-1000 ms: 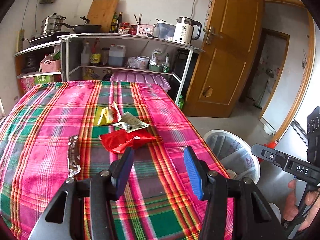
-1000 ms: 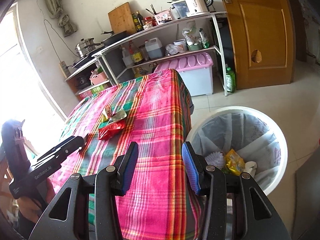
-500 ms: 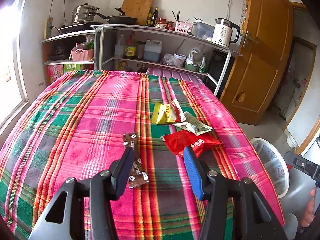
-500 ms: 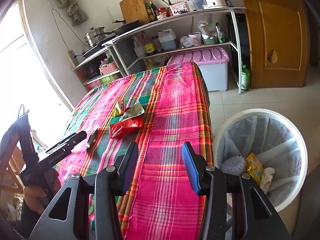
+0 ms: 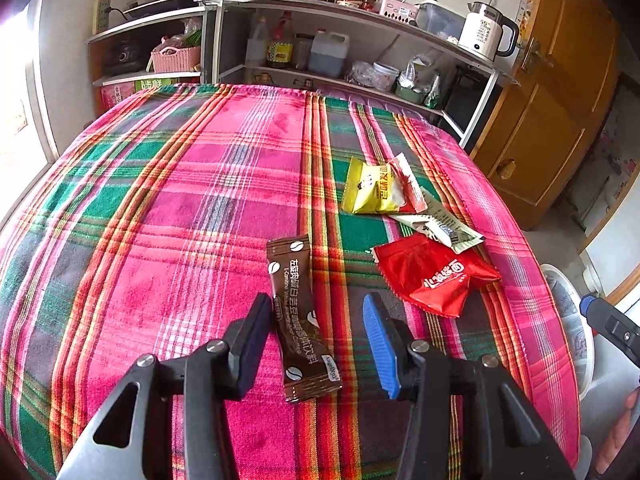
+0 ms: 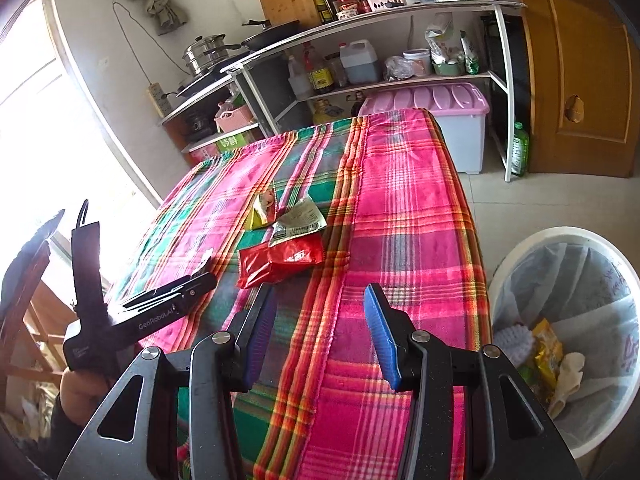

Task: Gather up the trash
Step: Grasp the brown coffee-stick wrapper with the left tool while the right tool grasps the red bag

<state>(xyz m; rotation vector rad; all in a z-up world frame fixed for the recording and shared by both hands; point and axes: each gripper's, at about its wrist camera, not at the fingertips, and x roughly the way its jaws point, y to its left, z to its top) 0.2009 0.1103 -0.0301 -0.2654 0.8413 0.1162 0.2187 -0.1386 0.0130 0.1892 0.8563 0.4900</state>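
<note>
Altogether 4 wrappers: 1 brown, 1 red, 1 yellow, 1 white.

Daylight scene, bright overall. The source is a window at the left edge in both views; it is blown out to white in the right wrist view, with no detail recoverable there. Glare spills onto the near wall and washes the left border of the plaid tablecloth. Colours on the cloth are saturated and well exposed. Shadows are soft: a dim patch lies on the cloth under the gripper fingers. Strong fisheye distortion; the shelf unit and the door bow visibly. Dark vignette fills the corners. Focus is sharp at centre, with print on the brown sachet legible; slight softness toward the edges.
</note>
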